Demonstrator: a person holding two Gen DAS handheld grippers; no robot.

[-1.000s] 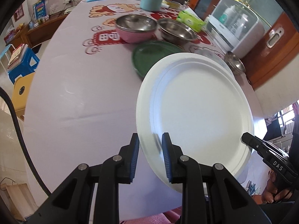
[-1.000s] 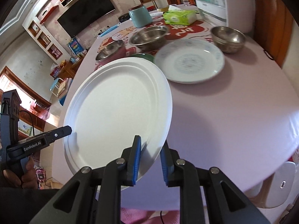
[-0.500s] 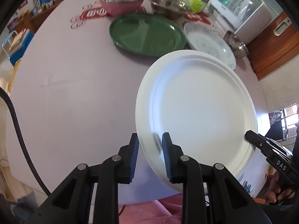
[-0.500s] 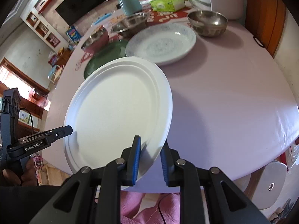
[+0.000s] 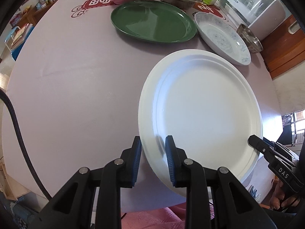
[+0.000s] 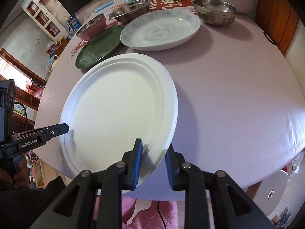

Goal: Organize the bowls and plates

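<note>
Left tool (image 5: 153, 160) grips white plate (image 5: 202, 114); right tool (image 6: 153, 163) opening, its pad contact unclear

Both tongs, the left tongs (image 5: 153, 159) and the right tongs (image 6: 153, 161), are black plastic with ribbed blue pads (image 5: 137, 160), silver rivets and white lettering.

On the near part of the table (image 5: 66, 87) a paper plate (image 5: 202, 110) lies between the left gripper (image 5: 153, 158) and the right gripper (image 6: 153, 160), behind it two more plates (image 5: 152, 24) side by side, and behind those three bowls (image 6: 214, 11) in a row.
</note>
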